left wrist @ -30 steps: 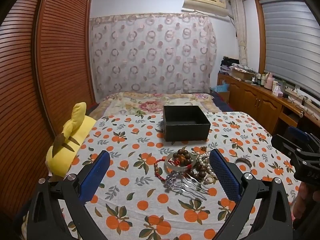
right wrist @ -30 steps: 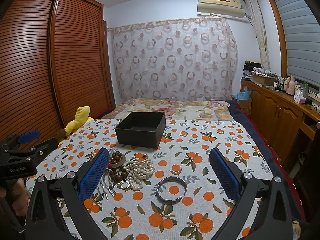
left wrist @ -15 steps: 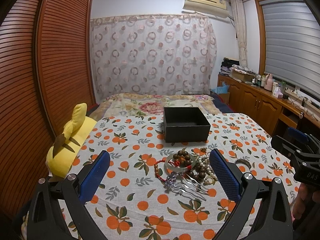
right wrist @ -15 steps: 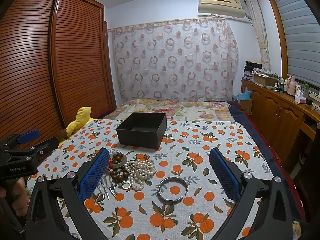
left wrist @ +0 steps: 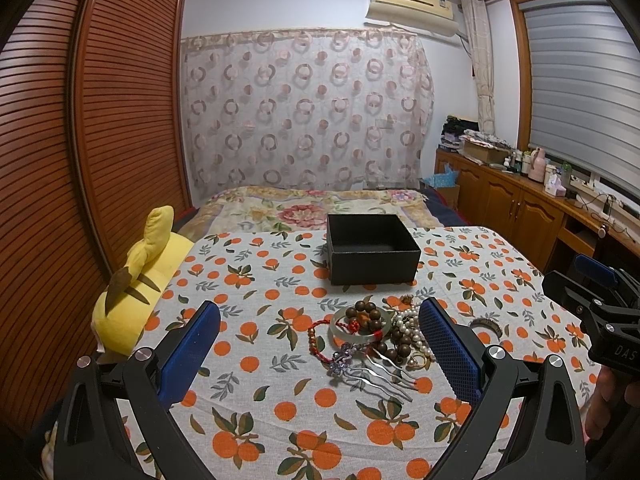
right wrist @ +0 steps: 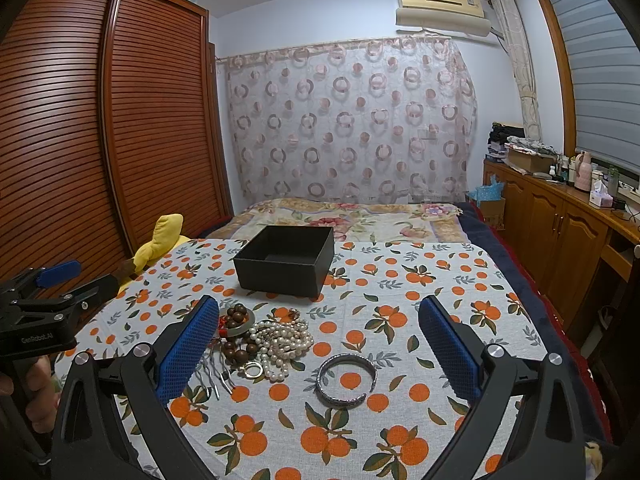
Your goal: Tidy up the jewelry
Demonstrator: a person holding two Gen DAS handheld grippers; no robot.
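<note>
A pile of jewelry lies on the orange-print tablecloth point(left wrist: 256, 412): a pale jade bangle point(left wrist: 360, 323) with brown wooden beads point(left wrist: 365, 313), a red cord bracelet point(left wrist: 316, 342), a silver hair comb point(left wrist: 374, 372), pearls point(left wrist: 408, 322). In the right wrist view the pearls point(right wrist: 286, 338), a silver cuff bangle point(right wrist: 346, 379) and a gold ring point(right wrist: 253, 370) show. An open black box point(left wrist: 372, 254) point(right wrist: 286, 266) stands behind the pile. My left gripper point(left wrist: 320, 350) is open above the pile. My right gripper point(right wrist: 318, 350) is open above the cuff bangle.
A yellow plush toy point(left wrist: 138, 292) lies at the table's left edge. A bed point(left wrist: 316, 210) stands behind the table. A wooden wardrobe point(right wrist: 100, 140) is on the left, and a cluttered wooden cabinet point(right wrist: 560, 216) on the right.
Both grippers have moved slightly forward toward the jewelry pile. Nothing on the table has moved.
</note>
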